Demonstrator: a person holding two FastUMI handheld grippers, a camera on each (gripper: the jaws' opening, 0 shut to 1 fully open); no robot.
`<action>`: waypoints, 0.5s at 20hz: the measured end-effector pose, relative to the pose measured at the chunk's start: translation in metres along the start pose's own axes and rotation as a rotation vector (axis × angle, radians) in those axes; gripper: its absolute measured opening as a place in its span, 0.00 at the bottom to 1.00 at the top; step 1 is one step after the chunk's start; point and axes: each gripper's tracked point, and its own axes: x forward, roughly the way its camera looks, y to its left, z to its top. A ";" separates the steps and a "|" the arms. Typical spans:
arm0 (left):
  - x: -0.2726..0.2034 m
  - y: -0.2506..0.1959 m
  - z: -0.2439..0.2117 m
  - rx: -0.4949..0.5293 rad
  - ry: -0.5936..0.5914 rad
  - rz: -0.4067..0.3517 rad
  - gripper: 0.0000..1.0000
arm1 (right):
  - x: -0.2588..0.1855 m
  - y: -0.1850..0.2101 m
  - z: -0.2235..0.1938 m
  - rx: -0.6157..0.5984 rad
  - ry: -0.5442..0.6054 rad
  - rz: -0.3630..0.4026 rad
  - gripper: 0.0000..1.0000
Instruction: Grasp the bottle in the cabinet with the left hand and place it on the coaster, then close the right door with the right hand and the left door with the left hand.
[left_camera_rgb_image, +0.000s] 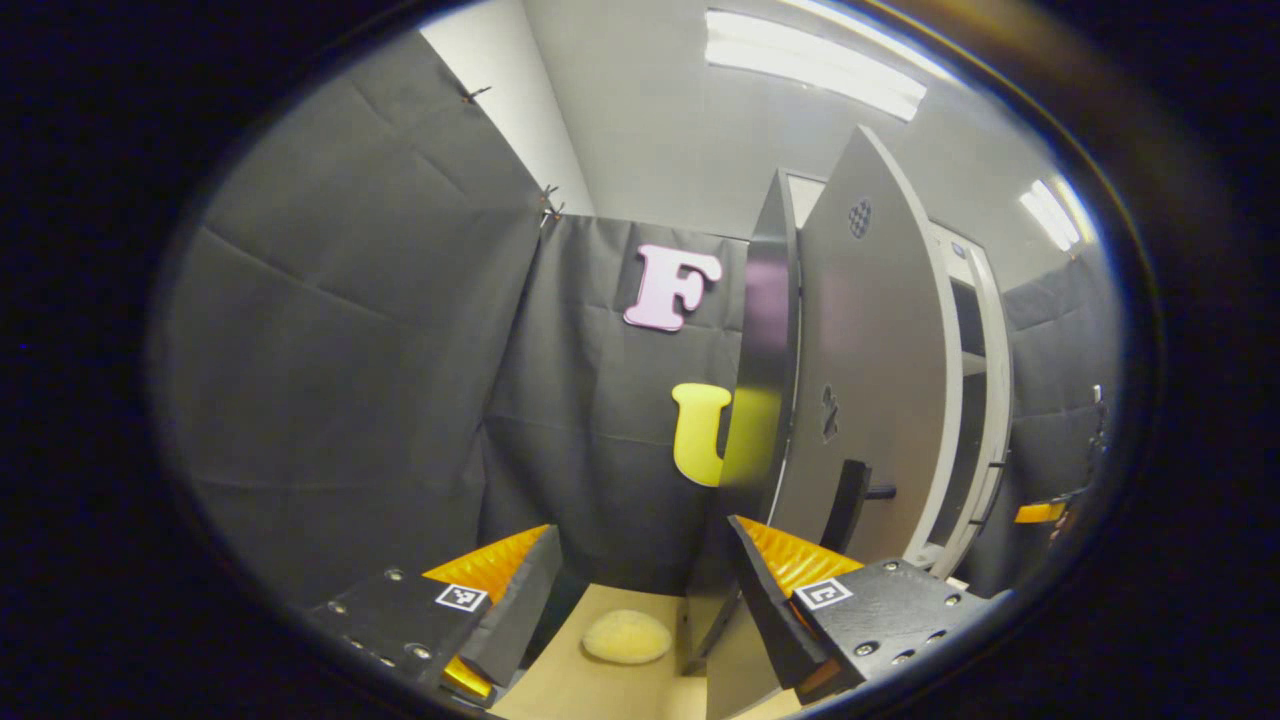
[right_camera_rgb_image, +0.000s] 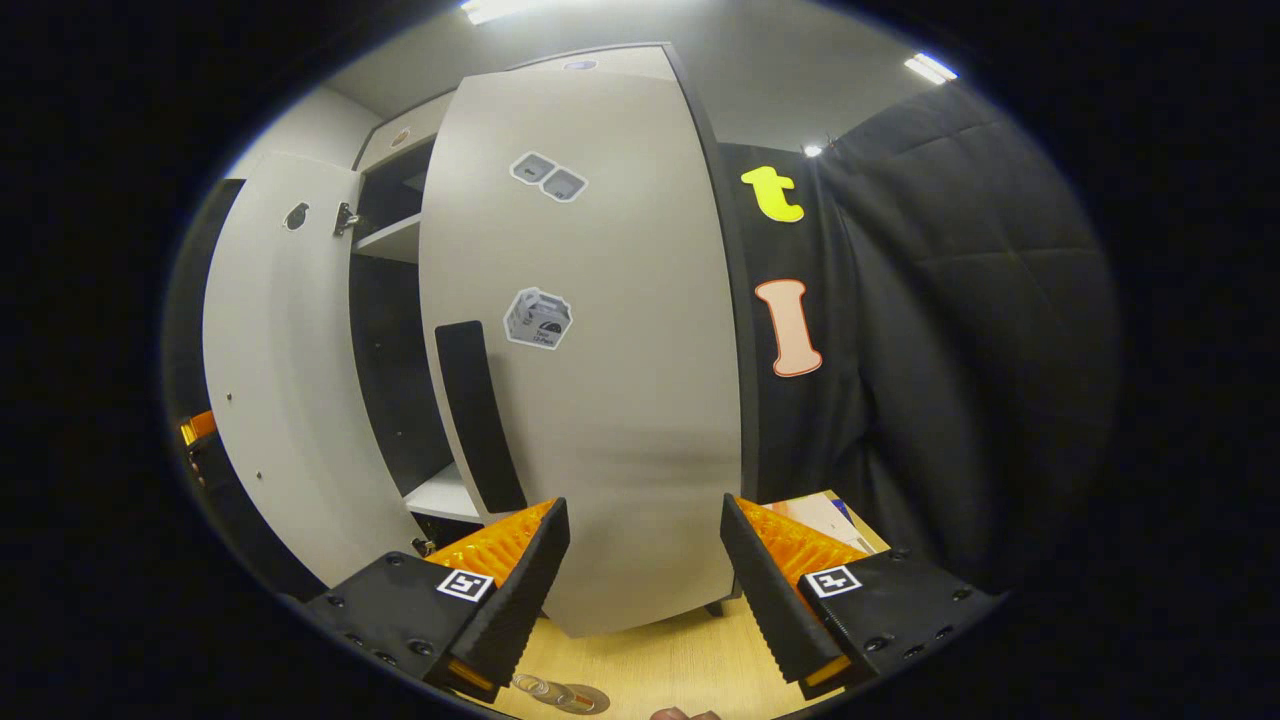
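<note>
The right hand-held gripper (right_camera_rgb_image: 645, 590) hangs with its jaws parted and nothing between them, pointed squarely at the outer face of the cabinet's right door (right_camera_rgb_image: 600, 350), which stands partly open just ahead, its dark vertical handle (right_camera_rgb_image: 478, 415) up and to the left of the fingers. A push forward on that panel looks like the coming move, and this gripper is the nearer one for it. The left hand-held gripper (left_camera_rgb_image: 645, 600) is likewise open and empty, facing the left door (left_camera_rgb_image: 870, 370) edge-on, its handle (left_camera_rgb_image: 850, 500) just beyond the right finger. Below it on the desk (left_camera_rgb_image: 600, 690) lies a pale round pad (left_camera_rgb_image: 627, 636), possibly the coaster; I cannot make out the bottle. Nothing seems to block either door's swing.
</note>
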 end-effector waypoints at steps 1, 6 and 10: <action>0.006 -0.004 0.000 0.008 0.001 -0.018 0.96 | -0.001 -0.002 -0.003 0.000 0.005 -0.010 0.97; 0.033 -0.034 -0.013 0.039 0.043 -0.121 0.96 | -0.007 -0.016 -0.016 0.024 0.027 -0.070 0.97; 0.042 -0.052 -0.011 0.090 0.062 -0.168 0.96 | -0.007 -0.023 -0.020 0.047 0.038 -0.094 0.97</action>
